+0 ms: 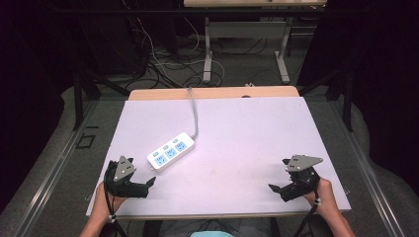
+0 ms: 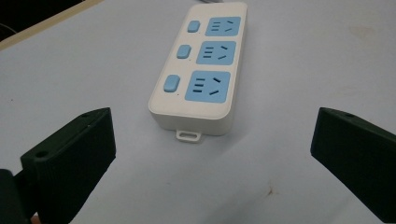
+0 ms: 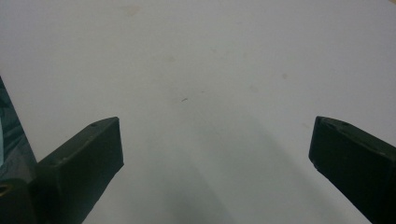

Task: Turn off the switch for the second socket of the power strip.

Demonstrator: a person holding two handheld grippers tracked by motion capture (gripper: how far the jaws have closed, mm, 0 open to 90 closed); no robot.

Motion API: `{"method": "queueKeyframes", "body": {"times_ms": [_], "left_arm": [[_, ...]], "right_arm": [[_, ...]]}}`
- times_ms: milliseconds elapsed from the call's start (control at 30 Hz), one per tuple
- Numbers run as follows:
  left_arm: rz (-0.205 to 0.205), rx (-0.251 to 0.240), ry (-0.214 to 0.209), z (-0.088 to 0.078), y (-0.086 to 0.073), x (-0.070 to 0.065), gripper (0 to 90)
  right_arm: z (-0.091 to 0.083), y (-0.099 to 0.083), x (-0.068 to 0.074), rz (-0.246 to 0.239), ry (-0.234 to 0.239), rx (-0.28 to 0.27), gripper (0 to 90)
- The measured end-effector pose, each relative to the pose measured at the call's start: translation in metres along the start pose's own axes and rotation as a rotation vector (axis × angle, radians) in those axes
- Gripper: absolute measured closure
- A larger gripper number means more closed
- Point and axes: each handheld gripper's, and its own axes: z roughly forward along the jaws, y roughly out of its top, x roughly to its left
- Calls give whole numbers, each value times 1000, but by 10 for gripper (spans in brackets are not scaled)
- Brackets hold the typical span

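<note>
A white power strip [image 1: 170, 151] with three blue sockets and three blue switches lies flat on the left half of the white table [image 1: 247, 133]. Its grey cable [image 1: 194, 111] runs off over the far edge. My left gripper [image 1: 149, 186] sits near the front left corner, open and holding nothing, with its jaws pointing toward the strip. In the left gripper view the power strip [image 2: 201, 70] lies just beyond the open left gripper [image 2: 212, 133], its small hanging tab nearest. My right gripper [image 1: 279, 174] is at the front right, open over bare table. In the right gripper view the right gripper [image 3: 215, 135] holds nothing.
A wooden strip [image 1: 212, 93] borders the table's far edge. Beyond it on the floor are tangled cables [image 1: 163, 64] and the metal legs of another table [image 1: 207, 54]. Dark frame posts [image 1: 78, 94] stand at both sides.
</note>
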Motion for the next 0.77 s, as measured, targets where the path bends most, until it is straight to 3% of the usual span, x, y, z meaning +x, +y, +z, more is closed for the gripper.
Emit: {"method": "queueKeyframes", "body": {"times_ms": [633,767], "left_arm": [[-8,6,-8,-4,-9,-5,0],[9,10,-1,-3,-9,-3,0]], "right_arm": [[0,0,1,5,-1,5,22],[0,0,1,3,6,9,22]]}}
